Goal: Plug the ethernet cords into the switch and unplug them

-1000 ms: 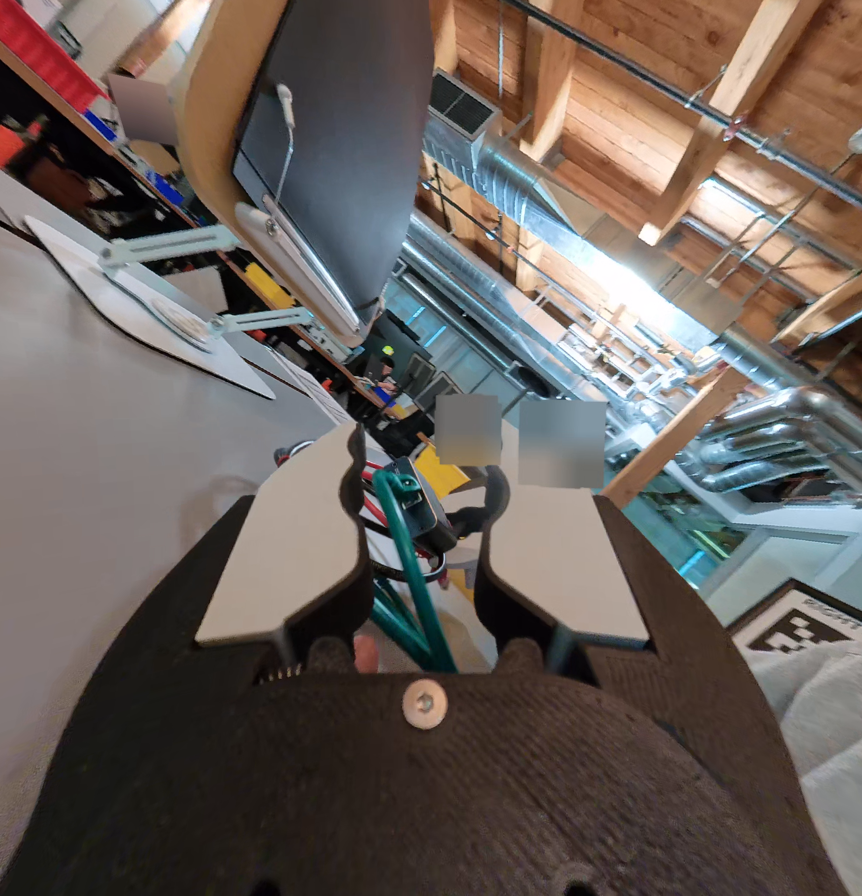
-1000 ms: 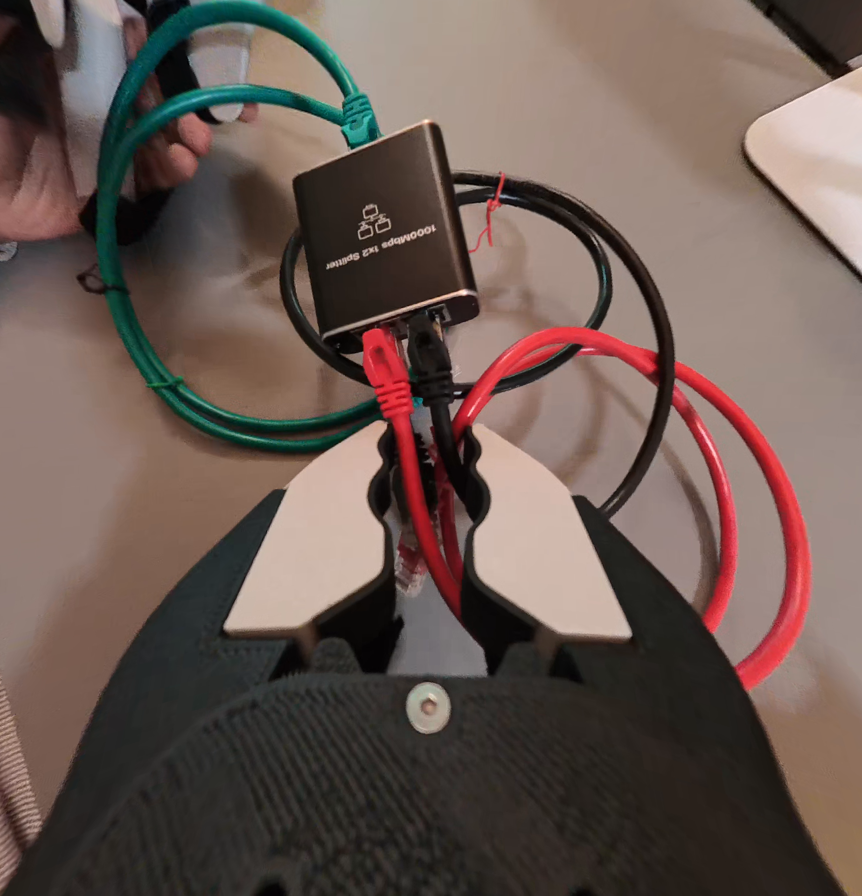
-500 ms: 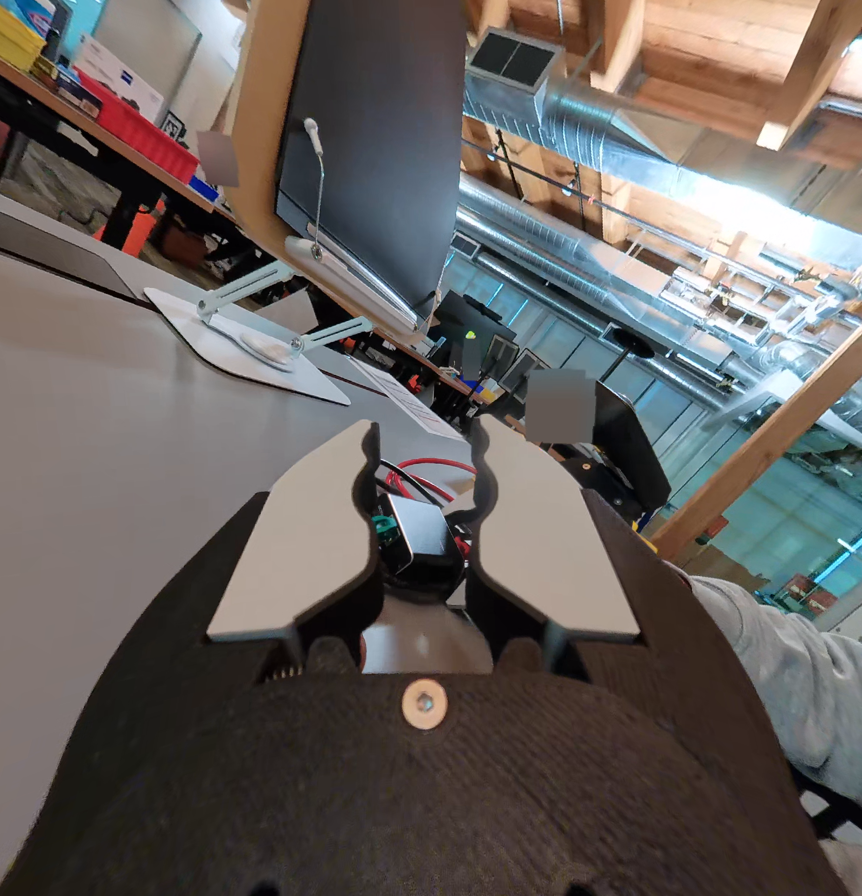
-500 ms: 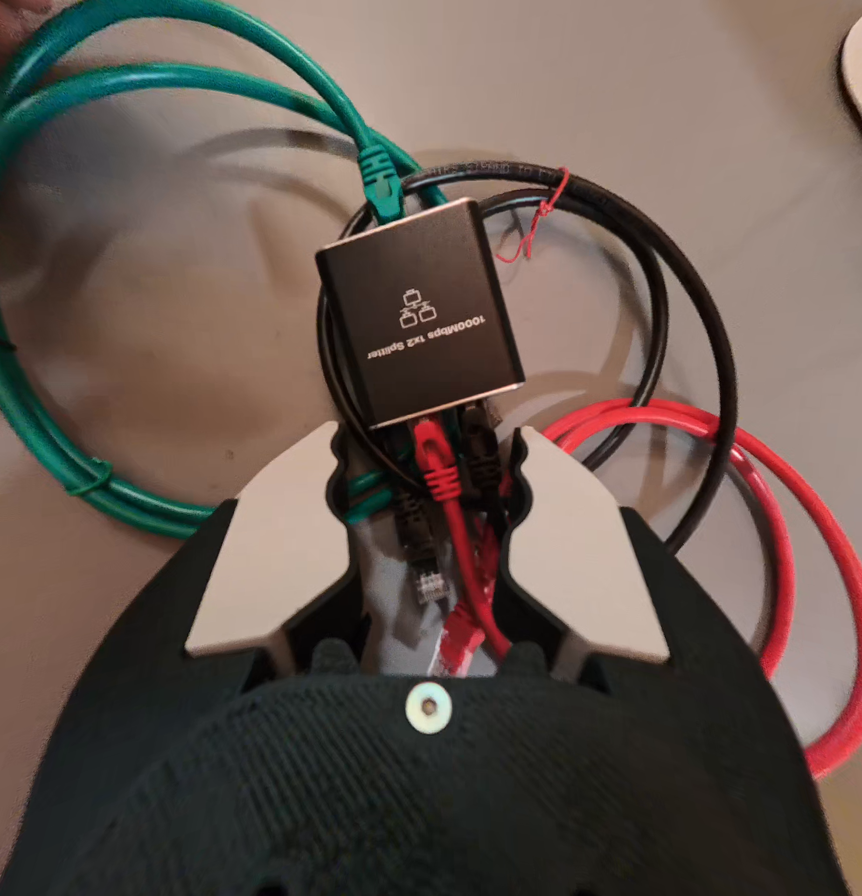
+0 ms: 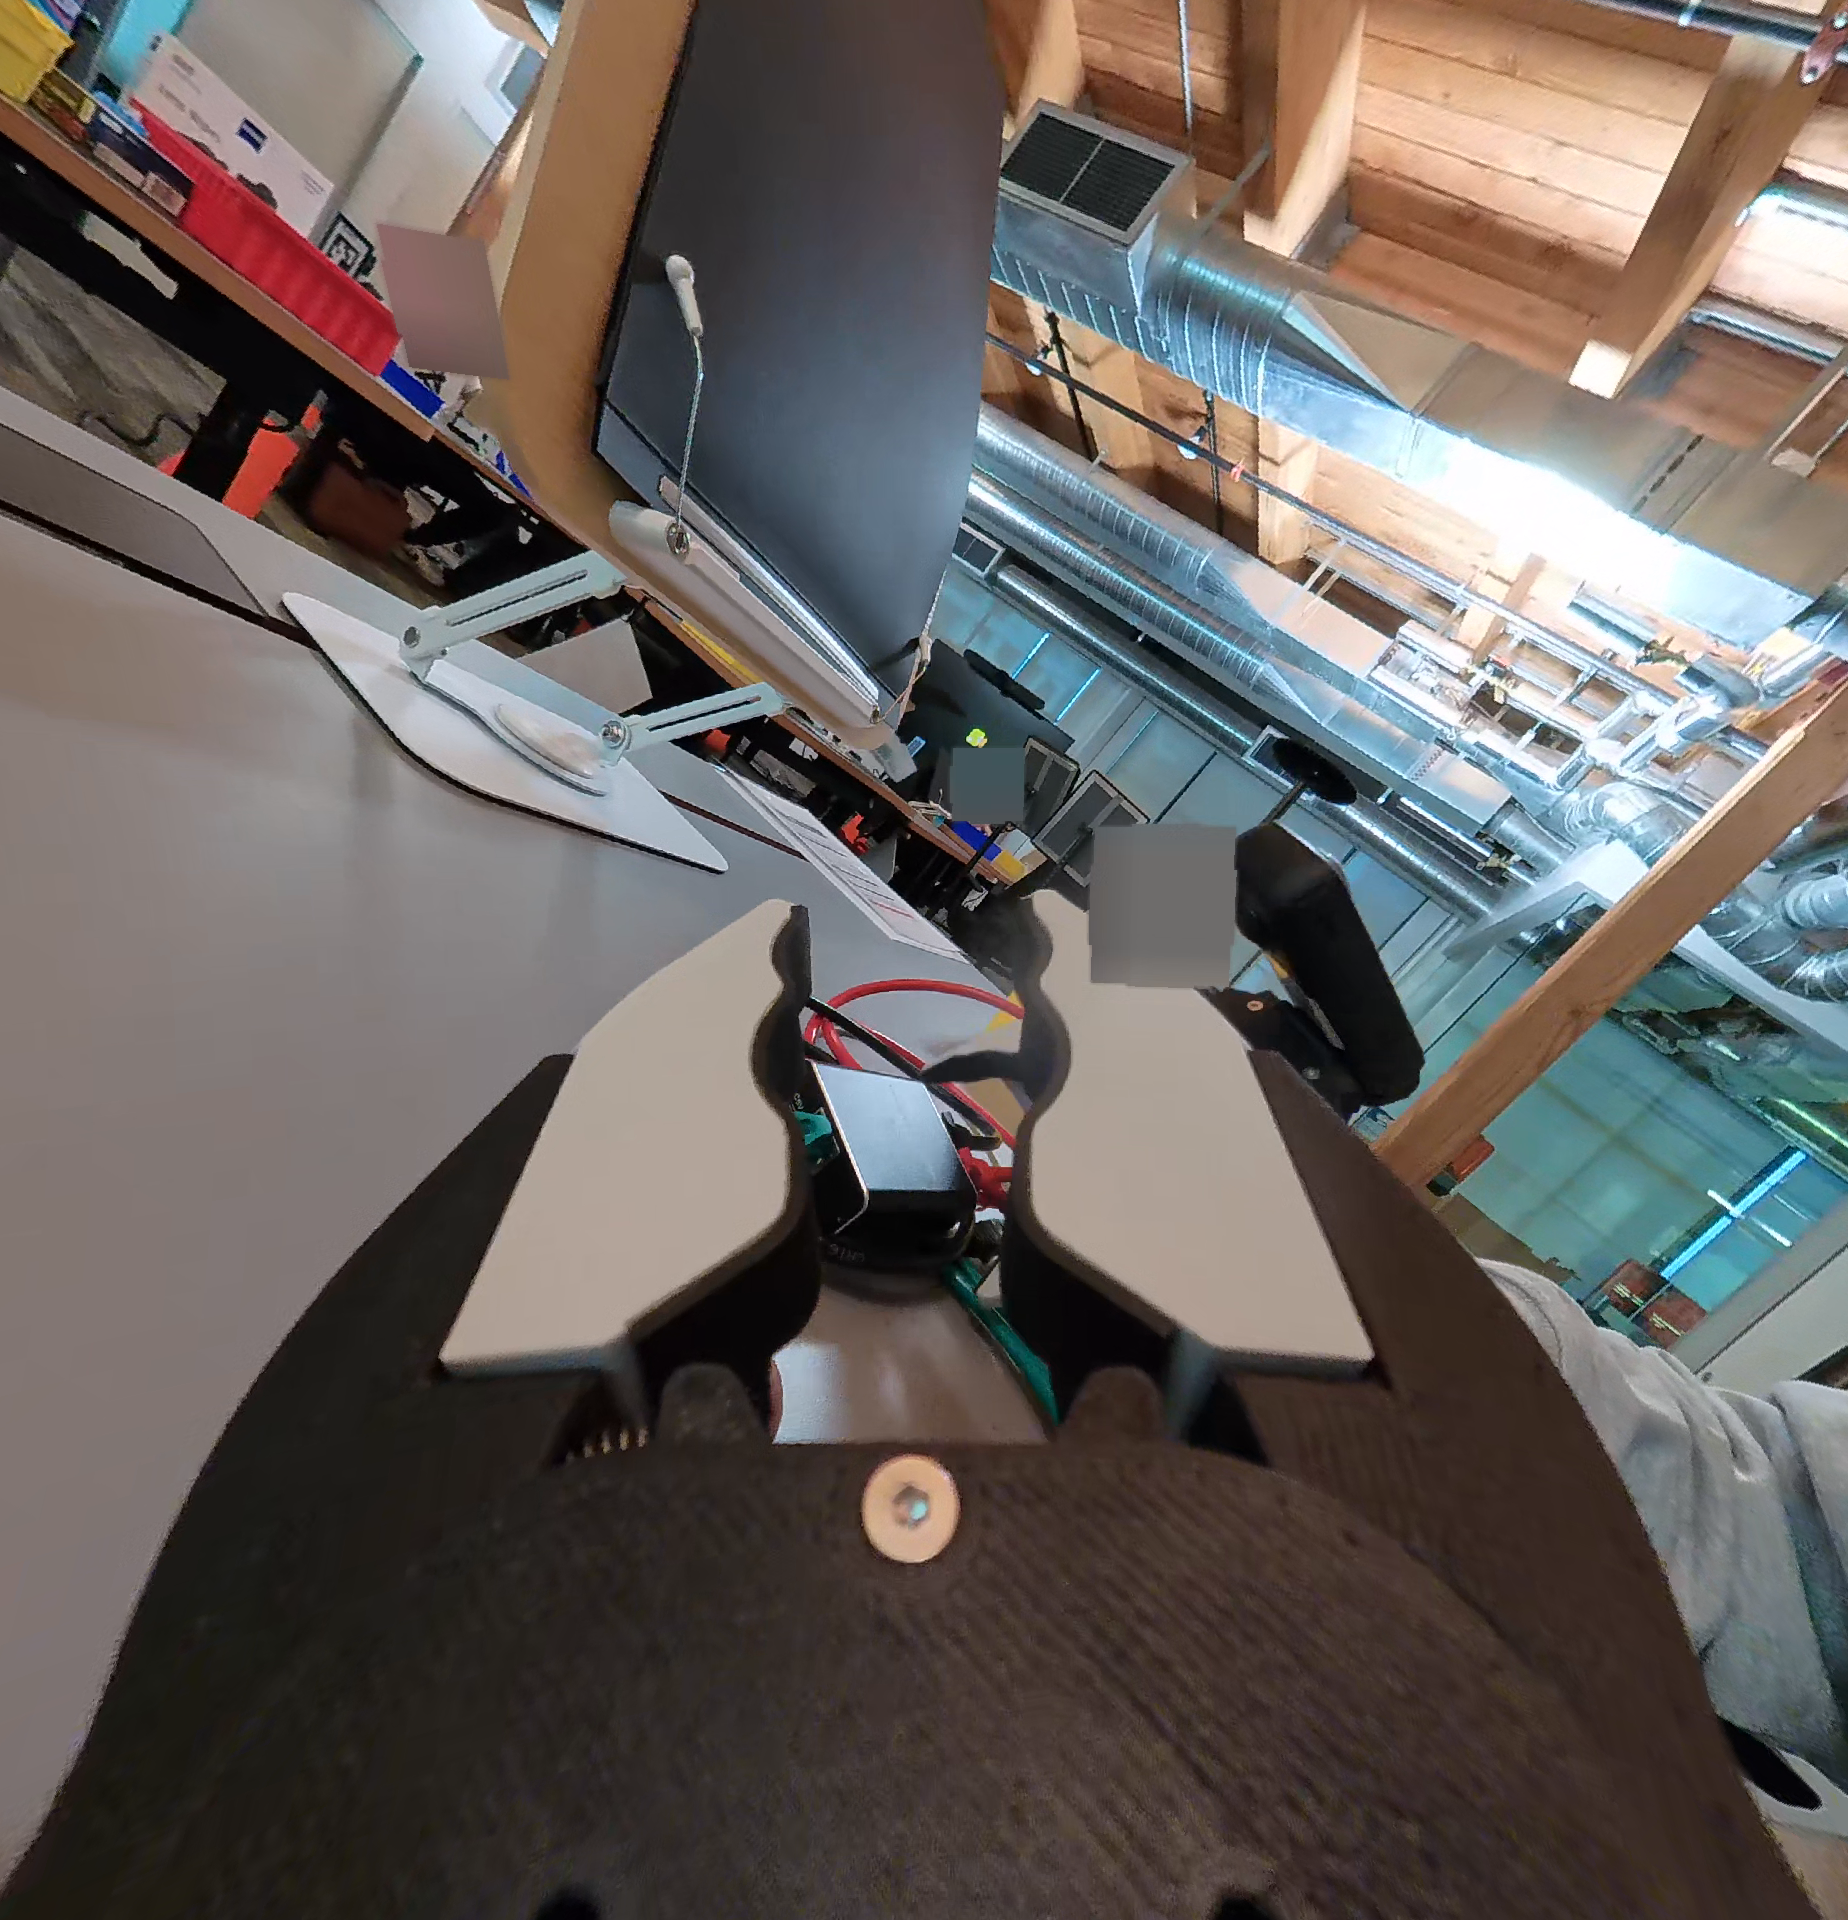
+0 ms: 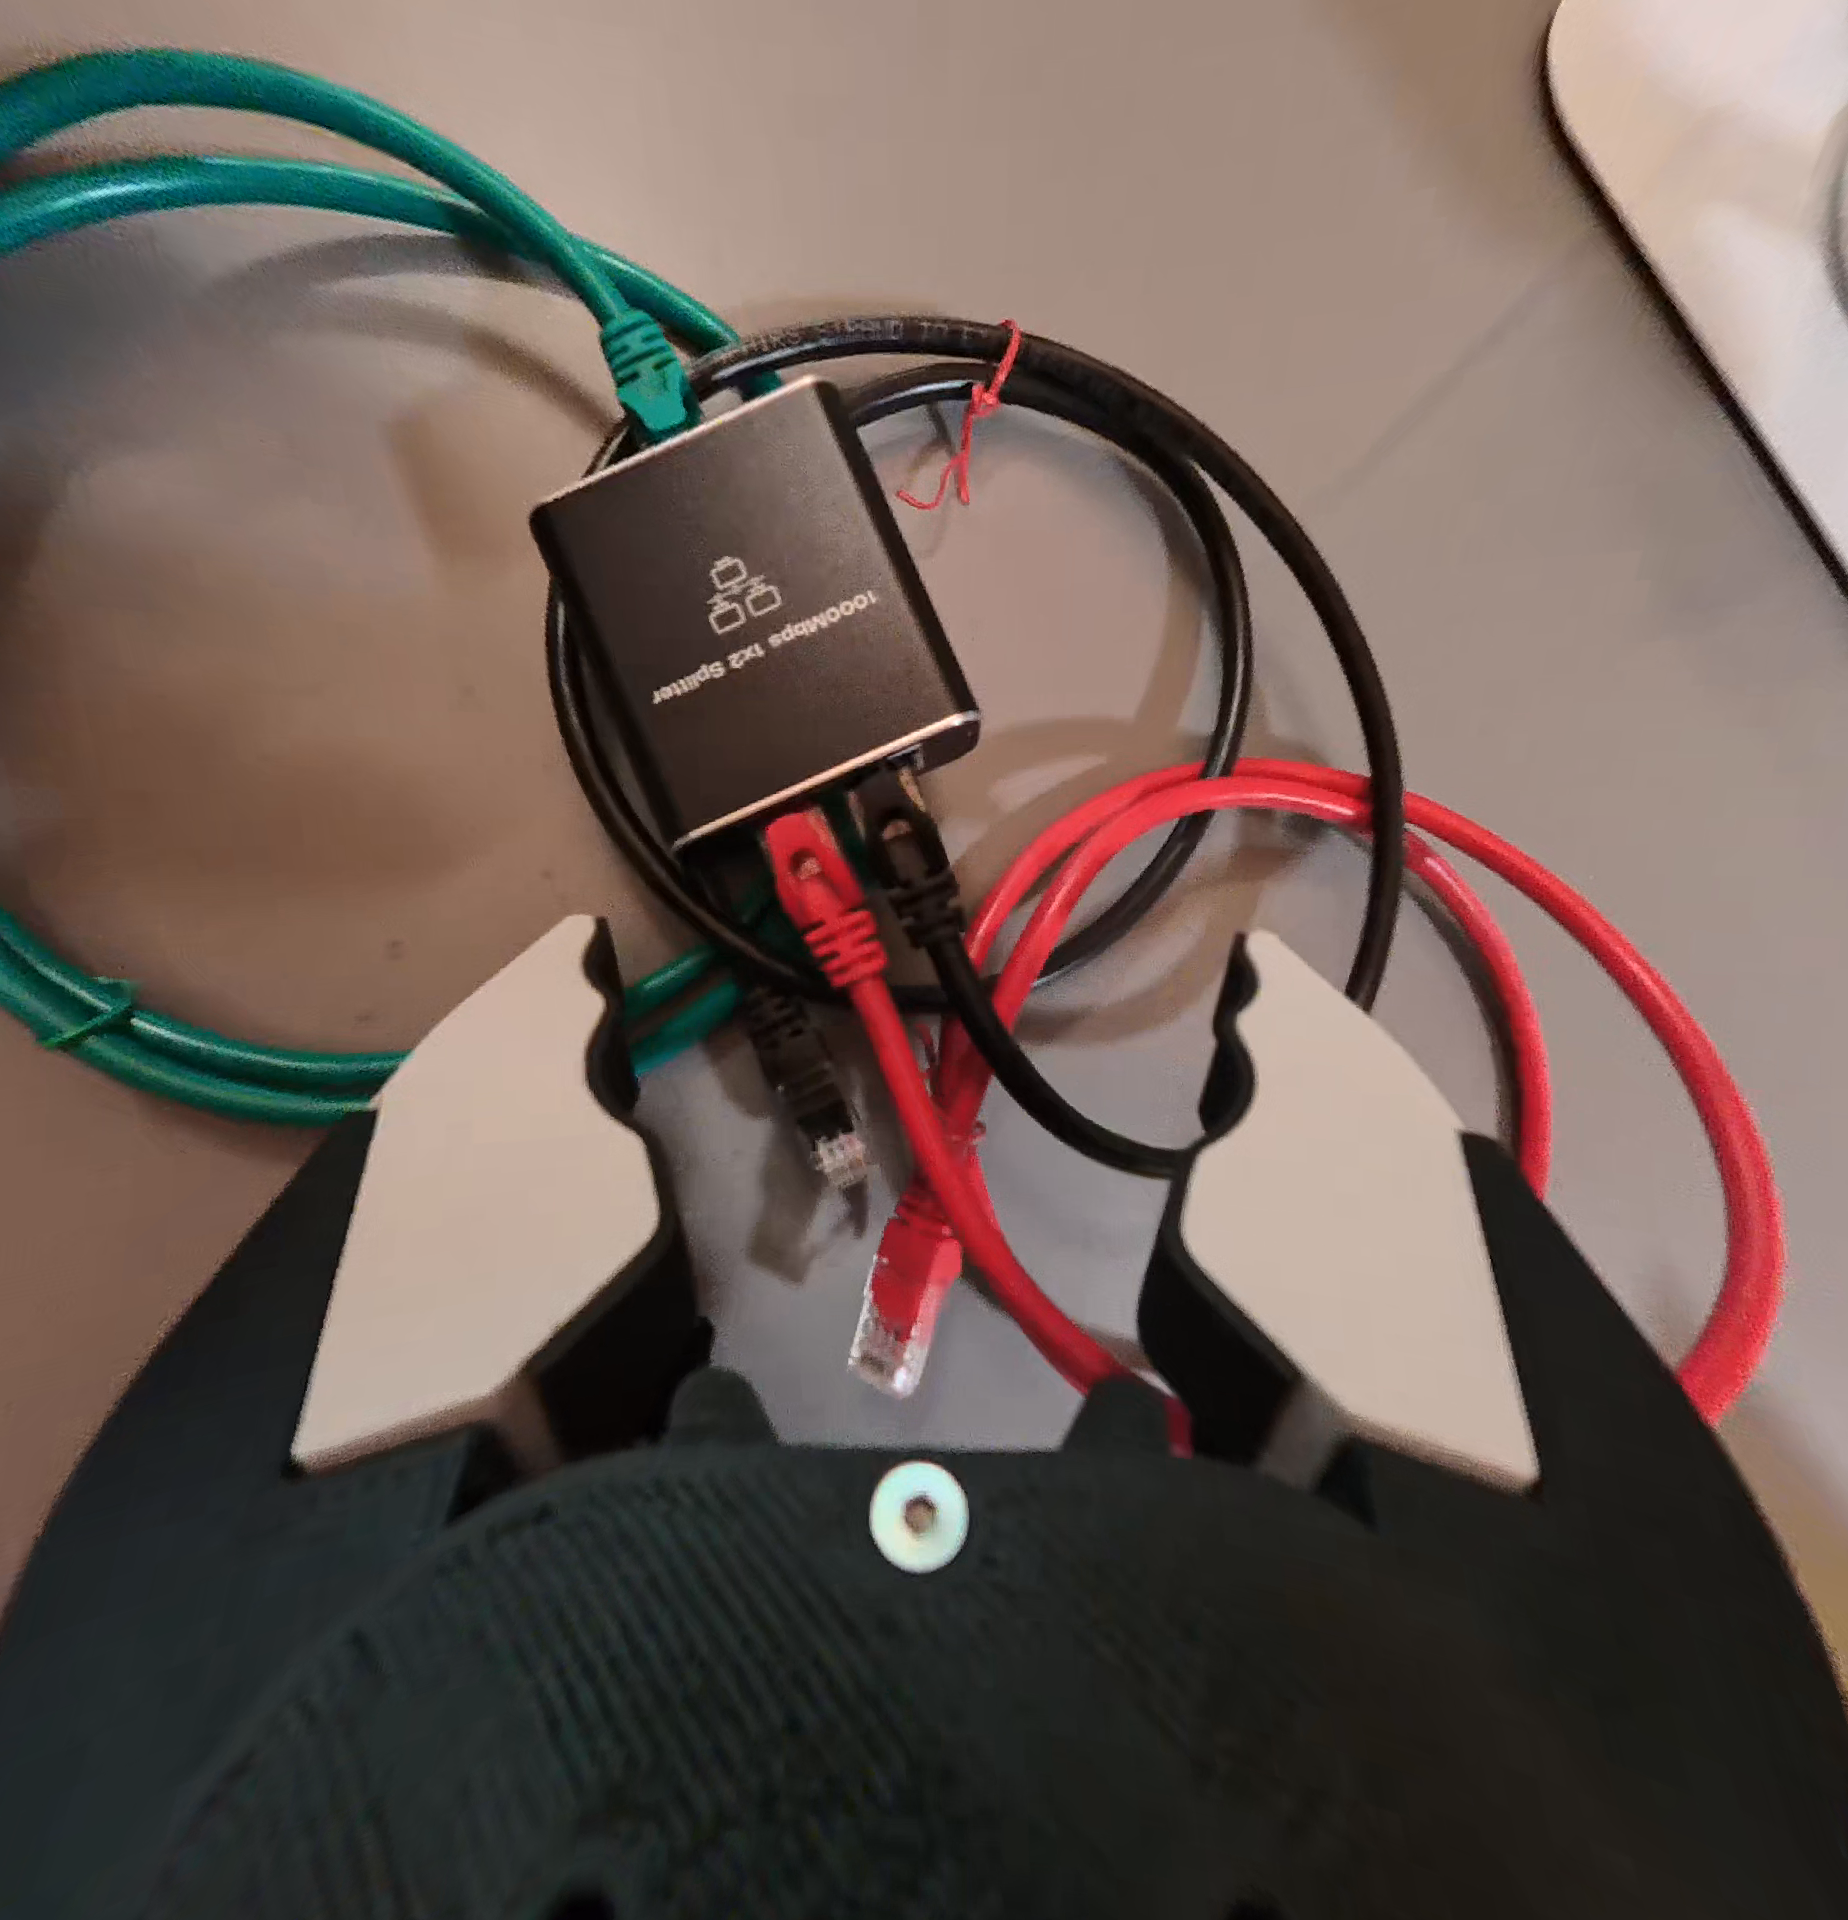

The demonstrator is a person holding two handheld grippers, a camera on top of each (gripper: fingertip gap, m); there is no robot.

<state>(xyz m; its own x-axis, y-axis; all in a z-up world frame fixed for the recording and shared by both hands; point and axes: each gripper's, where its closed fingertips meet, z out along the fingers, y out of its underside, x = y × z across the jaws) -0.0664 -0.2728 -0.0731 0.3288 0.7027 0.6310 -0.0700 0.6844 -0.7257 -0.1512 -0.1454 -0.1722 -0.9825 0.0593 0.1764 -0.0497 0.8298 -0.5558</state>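
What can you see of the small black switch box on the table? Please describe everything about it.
The switch is a small, flat, dark box with rounded edges. It looks like brushed metal and bears pale print and a small icon on top. It lies flat on the grey table, partly over loops of the black cord. A green plug sits in its far side; a red plug and a black plug sit in its near side. Neither gripper touches it.

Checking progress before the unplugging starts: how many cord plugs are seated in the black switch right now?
3. The green plug sits in the switch's far side; the red plug and the black plug sit side by side in its near side. Two loose plugs lie between the open right tongs.
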